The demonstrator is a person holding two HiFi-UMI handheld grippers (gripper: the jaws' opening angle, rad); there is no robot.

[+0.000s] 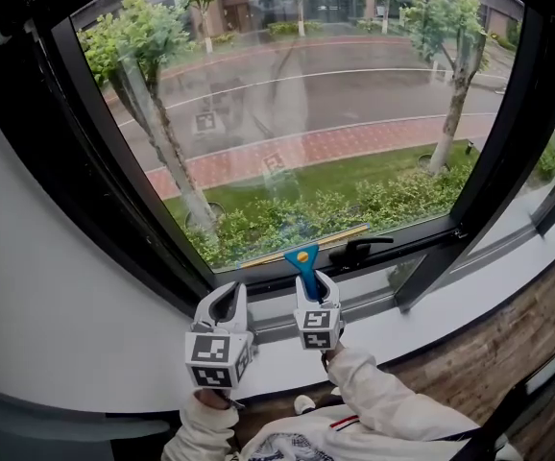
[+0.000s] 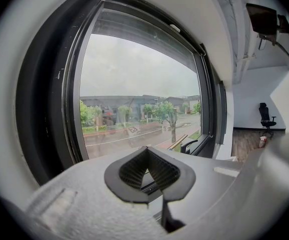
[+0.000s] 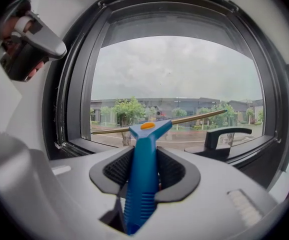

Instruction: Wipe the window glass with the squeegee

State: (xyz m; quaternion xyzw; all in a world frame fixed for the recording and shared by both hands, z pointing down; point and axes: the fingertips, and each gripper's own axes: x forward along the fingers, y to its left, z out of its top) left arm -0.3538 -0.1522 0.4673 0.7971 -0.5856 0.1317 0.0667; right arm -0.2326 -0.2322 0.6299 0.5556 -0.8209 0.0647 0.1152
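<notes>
- Wet street, trees and grass show through the window glass (image 1: 306, 113), above a white sill (image 1: 508, 248).
- Right gripper (image 1: 317, 284) pinches the blue squeegee (image 1: 305, 260) by its handle, with the blade along the glass's bottom edge.
- Left gripper (image 1: 229, 294) hovers just beside it, jaws pressed together with nothing between them.

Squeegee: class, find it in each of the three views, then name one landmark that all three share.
Head view: squeegee at bottom centre, blue handle in the right gripper's jaws, blade low on the glass.
Left gripper view: only its blade shows, right of centre, beside the window handle.
Right gripper view: centre, handle clamped between the jaws.
Shared landmark: the black window handle.
</notes>
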